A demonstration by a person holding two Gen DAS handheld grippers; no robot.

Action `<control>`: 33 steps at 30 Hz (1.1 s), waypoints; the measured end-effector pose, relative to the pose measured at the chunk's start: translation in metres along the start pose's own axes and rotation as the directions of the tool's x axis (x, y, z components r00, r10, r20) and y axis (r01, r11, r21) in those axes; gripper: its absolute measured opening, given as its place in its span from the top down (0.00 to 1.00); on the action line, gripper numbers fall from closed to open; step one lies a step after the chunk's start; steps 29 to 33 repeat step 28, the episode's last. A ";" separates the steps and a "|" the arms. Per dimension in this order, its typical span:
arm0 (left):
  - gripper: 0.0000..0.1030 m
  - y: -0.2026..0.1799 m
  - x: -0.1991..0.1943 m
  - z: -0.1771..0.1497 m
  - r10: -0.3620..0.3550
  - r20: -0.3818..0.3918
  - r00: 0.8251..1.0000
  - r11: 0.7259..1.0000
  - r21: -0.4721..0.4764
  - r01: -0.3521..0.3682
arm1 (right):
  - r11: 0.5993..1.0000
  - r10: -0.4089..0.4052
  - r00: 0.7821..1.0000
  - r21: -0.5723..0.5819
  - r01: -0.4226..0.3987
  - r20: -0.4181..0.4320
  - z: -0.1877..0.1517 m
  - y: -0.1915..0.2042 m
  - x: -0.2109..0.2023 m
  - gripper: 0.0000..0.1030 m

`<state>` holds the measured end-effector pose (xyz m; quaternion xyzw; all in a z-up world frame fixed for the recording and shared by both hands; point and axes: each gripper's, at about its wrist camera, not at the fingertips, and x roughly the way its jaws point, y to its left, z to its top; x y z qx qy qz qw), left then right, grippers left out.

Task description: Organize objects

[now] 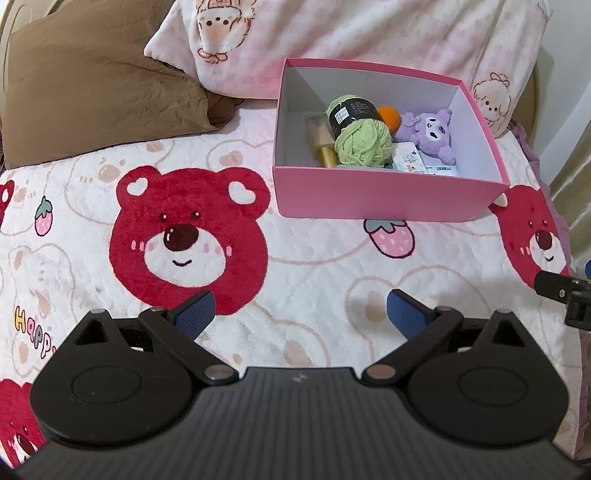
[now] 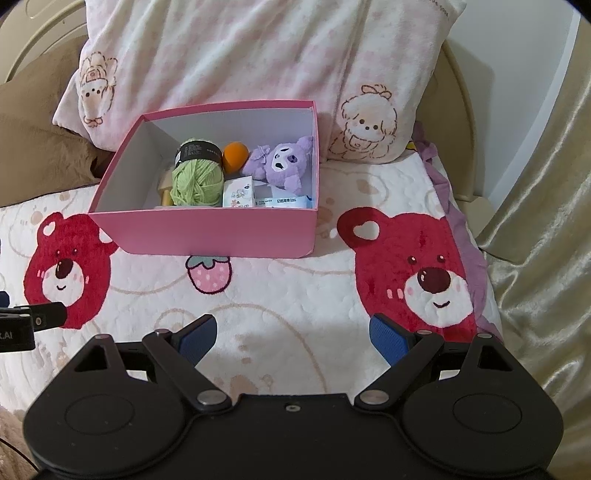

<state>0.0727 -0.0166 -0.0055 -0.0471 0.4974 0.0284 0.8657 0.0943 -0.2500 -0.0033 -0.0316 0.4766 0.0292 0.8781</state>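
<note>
A pink box (image 1: 384, 194) (image 2: 218, 232) with a white inside stands on the bear-print blanket. Inside lie a green yarn ball (image 1: 364, 142) (image 2: 197, 181), an orange ball (image 1: 391, 115) (image 2: 235, 154), a purple plush toy (image 1: 430, 134) (image 2: 280, 166), a gold tube (image 1: 325, 146), a small printed carton (image 2: 238, 192) and a flat white packet (image 2: 284, 201). My left gripper (image 1: 301, 317) hovers open over the blanket, short of the box, with nothing between its blue pads. My right gripper (image 2: 291, 338) is likewise open and holds nothing, in front of the box.
A pink-and-white pillow (image 1: 332, 33) (image 2: 258, 55) leans behind the box. A brown cushion (image 1: 85, 92) lies at the back left. The blanket (image 1: 295, 266) ends at the right by a beige curtain (image 2: 543, 240). Each gripper's edge shows in the other's view.
</note>
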 end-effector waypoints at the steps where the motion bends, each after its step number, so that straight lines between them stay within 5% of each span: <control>1: 0.02 0.000 0.000 0.000 -0.001 0.000 1.000 1.000 0.001 0.001 | 1.000 -0.001 1.000 0.000 0.001 0.000 0.000 0.000 0.000 0.11; 33: 0.00 0.004 0.003 -0.002 0.004 -0.008 1.000 1.000 0.006 -0.004 | 1.000 -0.019 1.000 0.001 0.019 -0.013 0.000 0.000 0.002 0.11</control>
